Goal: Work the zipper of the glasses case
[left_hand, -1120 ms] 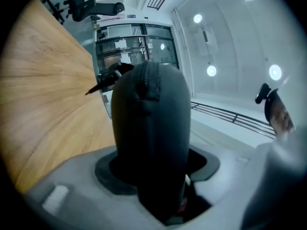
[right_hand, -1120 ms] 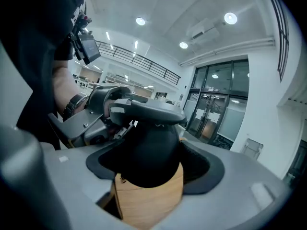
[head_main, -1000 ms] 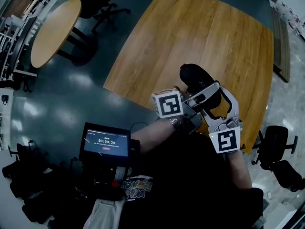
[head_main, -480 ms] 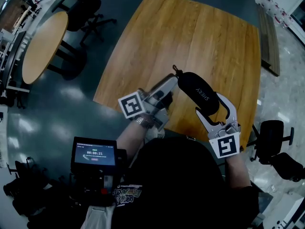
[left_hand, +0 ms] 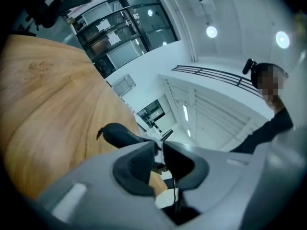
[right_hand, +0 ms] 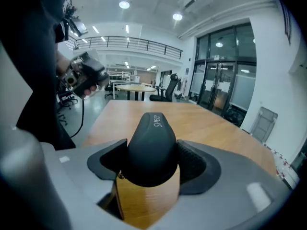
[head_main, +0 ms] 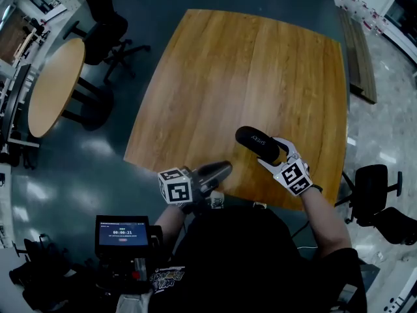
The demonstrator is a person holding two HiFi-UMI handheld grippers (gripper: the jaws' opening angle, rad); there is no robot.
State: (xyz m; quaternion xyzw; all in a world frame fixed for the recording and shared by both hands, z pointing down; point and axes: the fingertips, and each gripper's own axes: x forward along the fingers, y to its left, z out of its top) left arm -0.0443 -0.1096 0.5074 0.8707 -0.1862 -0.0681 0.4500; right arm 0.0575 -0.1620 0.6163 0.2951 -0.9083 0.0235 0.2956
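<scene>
Clearly the glasses case (head_main: pixel 255 141) is the thing to read first. It is a black, rounded shell with a matt skin, and it looks light and fairly stiff, more a moulded pod than a soft pouch. It lies over the near right part of the bench (head_main: pixel 247 70), with one end caught in your right gripper (right_hand: pixel 151 159). That gripper's pads press on its two flanks, so the jaws stand wide around the body. The other end points away from you. The frames do not settle whether that end touches the wood.

Judged from its shape, the case will want to swivel or roll in a grip on so round a section, though the matt cover should give the pads some bite. Hold it across the shell halves, as you do now, and clear of the seam, so that you do not pin the zipper shut. A firm squeeze is probably safe, but a hard one could bow the shell and bind the teeth.

A small tab (left_hand: pixel 100 134) juts from the far tip, most likely the pull. It is tiny and floppy, so pinch it with the very tips.

Your left gripper (left_hand: pixel 159 152) hangs by the bench's near edge, well apart from the case. Its jaws have just been closing and leave only a slit, with nothing between them.
</scene>
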